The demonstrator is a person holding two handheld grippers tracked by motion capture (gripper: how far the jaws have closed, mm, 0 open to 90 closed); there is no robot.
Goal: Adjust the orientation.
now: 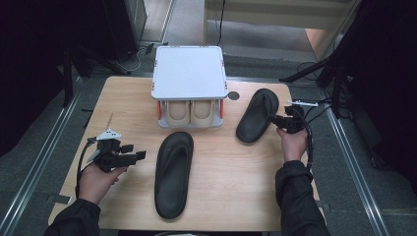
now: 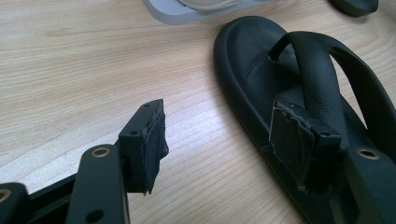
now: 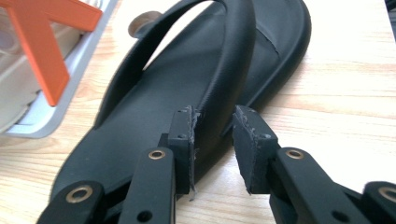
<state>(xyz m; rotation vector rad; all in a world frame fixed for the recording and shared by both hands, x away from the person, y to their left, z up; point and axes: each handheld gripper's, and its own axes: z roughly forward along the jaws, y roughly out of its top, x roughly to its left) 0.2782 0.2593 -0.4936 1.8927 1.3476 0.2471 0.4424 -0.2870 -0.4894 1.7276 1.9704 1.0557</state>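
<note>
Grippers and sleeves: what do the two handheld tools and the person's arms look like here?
Both are black two-jaw tools. The left claw carries a grey three-cornered plate on top, and a black cable loops down beside the hand. The right claw has a black cable curving past the wrist. Up close, the jaws show brass-ringed holes and dark, frayed pads. Both forearms wear dark long sleeves.

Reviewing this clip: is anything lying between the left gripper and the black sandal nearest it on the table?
Nothing visible does. The left gripper sits open just left of the near sandal, with bare table between them. In the left gripper view its jaws already straddle the sandal's edge. The shoe rack stands farther back.
</note>
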